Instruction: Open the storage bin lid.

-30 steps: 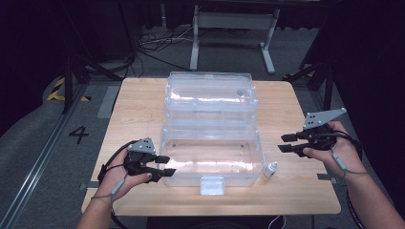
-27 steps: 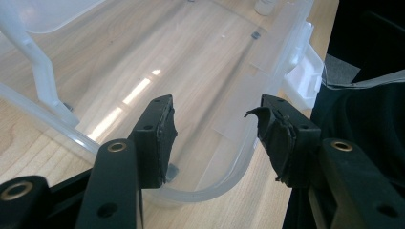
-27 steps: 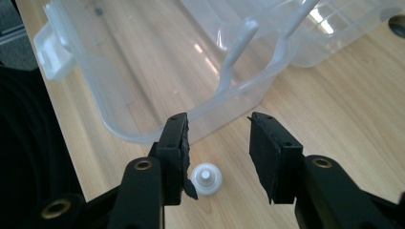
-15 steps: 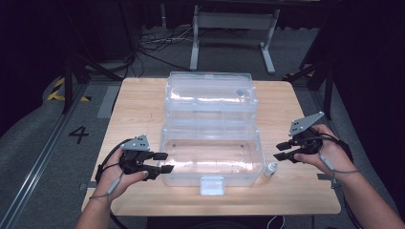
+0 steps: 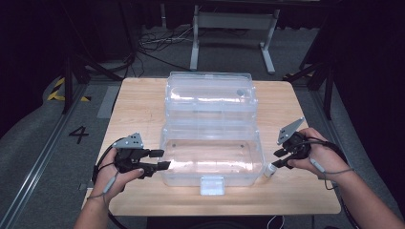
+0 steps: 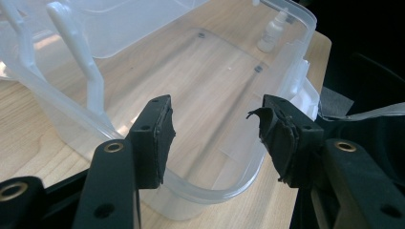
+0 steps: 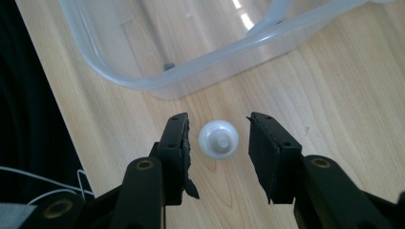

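White dropper bottle framed between open right gripper jaws, untouched, left gripper held open at clear plastic box corner

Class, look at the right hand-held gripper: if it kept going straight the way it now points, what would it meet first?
Most likely the small white bottle standing on the wooden table beside the clear plastic box. The right hand-held gripper points down at its cap, open jaws either side; the remaining gap is unclear.

High view looks down and forward over the whole light wooden table. Left gripper view sits close at the clear plastic box, facing across it; right gripper view peers straight down beside it. All share that box.
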Demonstrator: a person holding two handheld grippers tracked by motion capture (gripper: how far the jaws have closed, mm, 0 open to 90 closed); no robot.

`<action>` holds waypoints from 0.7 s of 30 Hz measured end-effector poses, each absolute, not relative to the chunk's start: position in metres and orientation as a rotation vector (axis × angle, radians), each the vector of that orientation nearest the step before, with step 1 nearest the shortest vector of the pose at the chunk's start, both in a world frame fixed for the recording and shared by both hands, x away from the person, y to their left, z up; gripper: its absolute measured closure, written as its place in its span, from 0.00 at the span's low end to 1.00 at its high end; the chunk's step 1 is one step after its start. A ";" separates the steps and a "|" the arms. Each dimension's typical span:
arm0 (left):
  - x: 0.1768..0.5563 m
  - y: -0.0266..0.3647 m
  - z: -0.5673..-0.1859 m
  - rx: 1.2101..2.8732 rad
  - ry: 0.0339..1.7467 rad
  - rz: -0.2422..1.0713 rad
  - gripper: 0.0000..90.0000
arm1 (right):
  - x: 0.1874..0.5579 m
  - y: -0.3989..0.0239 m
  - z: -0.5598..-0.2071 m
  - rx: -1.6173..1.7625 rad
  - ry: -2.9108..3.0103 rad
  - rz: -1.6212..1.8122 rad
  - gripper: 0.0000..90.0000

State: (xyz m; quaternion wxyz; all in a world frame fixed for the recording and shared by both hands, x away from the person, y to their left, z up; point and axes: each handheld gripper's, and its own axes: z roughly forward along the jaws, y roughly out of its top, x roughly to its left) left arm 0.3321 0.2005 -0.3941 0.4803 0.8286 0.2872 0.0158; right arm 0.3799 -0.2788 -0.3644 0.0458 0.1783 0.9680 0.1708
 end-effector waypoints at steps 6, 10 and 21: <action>0.333 0.201 -0.395 2.020 0.696 0.035 0.51 | 0.382 -0.274 -0.373 0.519 2.976 0.438 0.65; 0.333 0.201 -0.395 2.018 0.699 0.031 0.51 | 0.385 -0.274 -0.379 0.505 2.985 0.398 0.64; 0.334 0.200 -0.396 2.024 0.703 0.028 0.51 | 0.388 -0.265 -0.396 0.478 3.007 0.296 0.70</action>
